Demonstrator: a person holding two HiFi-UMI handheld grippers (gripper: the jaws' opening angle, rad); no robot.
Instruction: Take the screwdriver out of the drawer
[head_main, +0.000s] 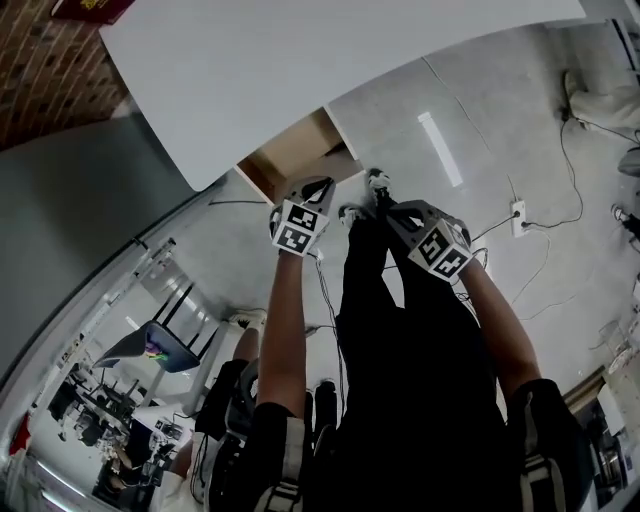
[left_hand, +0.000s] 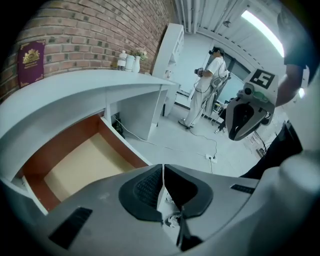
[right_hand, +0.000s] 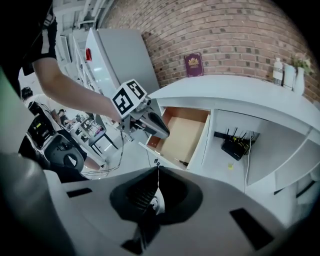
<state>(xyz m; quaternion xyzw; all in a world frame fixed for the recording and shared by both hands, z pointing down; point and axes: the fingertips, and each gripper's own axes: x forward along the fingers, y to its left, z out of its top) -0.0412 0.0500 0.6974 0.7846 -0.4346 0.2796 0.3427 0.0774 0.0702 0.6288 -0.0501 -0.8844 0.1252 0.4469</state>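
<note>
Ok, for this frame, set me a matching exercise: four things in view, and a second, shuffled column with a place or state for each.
Things:
1 drawer
2 maroon book
3 black router
4 left tool

Places or states:
A shut, nothing held
B standing on the counter against the brick wall
C pulled open
D in the recess under the counter

Pairs: 1-C; 2-B; 3-D; 4-A
</note>
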